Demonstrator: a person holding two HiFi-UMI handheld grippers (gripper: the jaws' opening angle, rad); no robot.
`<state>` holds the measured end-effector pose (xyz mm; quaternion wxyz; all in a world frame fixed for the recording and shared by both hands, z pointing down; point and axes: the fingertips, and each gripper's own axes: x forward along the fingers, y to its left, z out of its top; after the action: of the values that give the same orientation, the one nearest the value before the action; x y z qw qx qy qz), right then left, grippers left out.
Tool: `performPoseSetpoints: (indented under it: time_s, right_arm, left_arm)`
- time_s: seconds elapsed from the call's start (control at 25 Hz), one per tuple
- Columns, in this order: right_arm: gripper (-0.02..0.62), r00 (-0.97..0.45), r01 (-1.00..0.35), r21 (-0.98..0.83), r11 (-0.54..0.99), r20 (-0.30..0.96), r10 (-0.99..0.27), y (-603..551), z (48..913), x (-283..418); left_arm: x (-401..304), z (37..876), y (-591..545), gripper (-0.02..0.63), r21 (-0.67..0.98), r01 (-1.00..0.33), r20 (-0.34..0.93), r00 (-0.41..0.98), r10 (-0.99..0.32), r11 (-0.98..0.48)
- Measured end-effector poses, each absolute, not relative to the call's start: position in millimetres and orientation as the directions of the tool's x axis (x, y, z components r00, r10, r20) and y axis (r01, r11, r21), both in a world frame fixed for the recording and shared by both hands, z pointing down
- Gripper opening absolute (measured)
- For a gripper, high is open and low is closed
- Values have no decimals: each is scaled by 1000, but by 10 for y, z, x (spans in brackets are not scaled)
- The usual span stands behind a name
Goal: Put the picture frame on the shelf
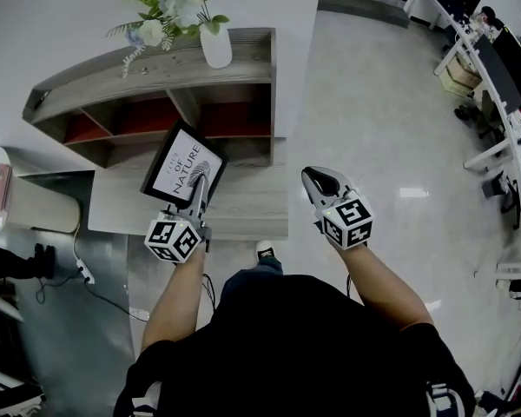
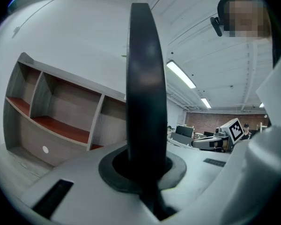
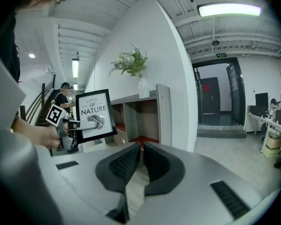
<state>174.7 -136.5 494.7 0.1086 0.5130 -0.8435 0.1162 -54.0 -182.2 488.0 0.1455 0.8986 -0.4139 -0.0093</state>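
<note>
Picture frame [image 1: 175, 159], black-rimmed with a white print reading LOVE OF NATURE, is up in the air in front of the shelf [image 1: 156, 72], tilted, its face turned up and away from it. The shelf is a grey wooden unit against the white wall, with red boards in its open compartments. A low pale platform [image 1: 252, 207] lies along its foot, below the frame in the head view. The left hand-held gripper [image 1: 204, 176] pinches the frame's lower edge, its jaws clamped across the rim. The right hand-held gripper [image 1: 317, 181] hangs apart to the right, its jaws drawn together with nothing between them. A white vase [image 1: 215, 46] of pale flowers stands near the right end of the shelf's top board
</note>
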Motion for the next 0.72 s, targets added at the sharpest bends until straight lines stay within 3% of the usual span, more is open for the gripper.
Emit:
performPoseSetpoints:
  time_s: [0.72]
  right_arm:
    - [32, -519, -848, -74, 525, 326, -790, -1988, 4944, 1597]
  left_arm:
    - [-534, 5031, -2425, 28, 255, -778, 150, 619, -771, -574]
